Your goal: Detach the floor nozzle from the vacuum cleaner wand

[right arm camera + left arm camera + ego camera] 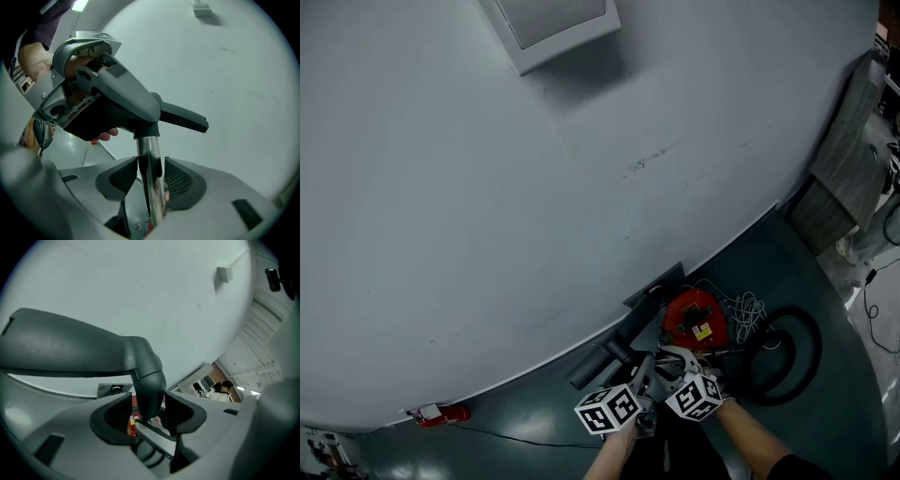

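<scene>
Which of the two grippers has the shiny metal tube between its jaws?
The right gripper: the chrome wand stands between its open jaws. The left gripper straddles the dark grey nozzle neck instead.

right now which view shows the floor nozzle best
Left gripper view: the floor nozzle fills the frame, head and neck. Right gripper view catches only its neck and one end; head view shows it tiny.

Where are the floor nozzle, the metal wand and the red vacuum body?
floor nozzle (65, 348): left gripper view, on its wide grey head.
metal wand (147, 144): right gripper view, on the chrome tube.
red vacuum body (695, 319): head view, on its top.
</scene>
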{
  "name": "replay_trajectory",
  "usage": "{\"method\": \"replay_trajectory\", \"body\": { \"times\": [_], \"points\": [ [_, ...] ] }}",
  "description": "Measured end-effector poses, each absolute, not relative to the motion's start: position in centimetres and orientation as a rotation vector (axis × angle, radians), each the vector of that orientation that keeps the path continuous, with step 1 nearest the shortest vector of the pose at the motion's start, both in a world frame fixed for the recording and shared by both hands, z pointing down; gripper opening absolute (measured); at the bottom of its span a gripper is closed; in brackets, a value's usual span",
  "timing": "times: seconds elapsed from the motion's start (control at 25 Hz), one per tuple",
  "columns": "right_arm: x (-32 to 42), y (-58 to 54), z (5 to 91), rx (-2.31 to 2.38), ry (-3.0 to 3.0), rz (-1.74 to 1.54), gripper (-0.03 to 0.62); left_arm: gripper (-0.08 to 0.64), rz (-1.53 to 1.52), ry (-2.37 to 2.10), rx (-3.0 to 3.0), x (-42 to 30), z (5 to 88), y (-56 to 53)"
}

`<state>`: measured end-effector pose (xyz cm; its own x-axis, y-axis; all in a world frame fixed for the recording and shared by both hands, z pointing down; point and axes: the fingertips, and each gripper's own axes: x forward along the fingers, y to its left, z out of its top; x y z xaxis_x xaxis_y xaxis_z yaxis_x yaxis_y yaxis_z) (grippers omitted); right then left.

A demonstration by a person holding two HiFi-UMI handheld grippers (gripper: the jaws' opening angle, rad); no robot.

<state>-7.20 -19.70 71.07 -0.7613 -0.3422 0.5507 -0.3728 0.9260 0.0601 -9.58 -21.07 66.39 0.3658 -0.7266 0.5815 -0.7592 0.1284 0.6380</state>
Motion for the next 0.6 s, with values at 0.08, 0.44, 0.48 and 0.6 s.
{"method": "replay_trajectory", "body": {
  "times": [0.08, 0.44, 0.48, 0.6],
  "points": [
    [-7.51, -19.85, 71.28, 0.503, -2.506, 0.063, 0.169, 0.213, 0.023, -1.352, 1.582, -9.38, 66.64, -21.60],
    [-7.70, -20.02, 71.49, 0.476, -2.508, 0.024, 0.167, 0.179, 0.026, -1.368, 1.588, -9.69, 66.78, -22.29],
    [-7.67, -20.04, 71.48, 0.476, -2.512, 0.027, 0.166, 0.179, 0.028, -1.363, 1.592, -9.66, 66.78, -22.30],
    [-7.57, -20.00, 71.40, 0.472, -2.525, 0.038, 0.167, 0.179, 0.033, -1.322, 1.615, -9.45, 66.73, -22.27]
  ]
}}
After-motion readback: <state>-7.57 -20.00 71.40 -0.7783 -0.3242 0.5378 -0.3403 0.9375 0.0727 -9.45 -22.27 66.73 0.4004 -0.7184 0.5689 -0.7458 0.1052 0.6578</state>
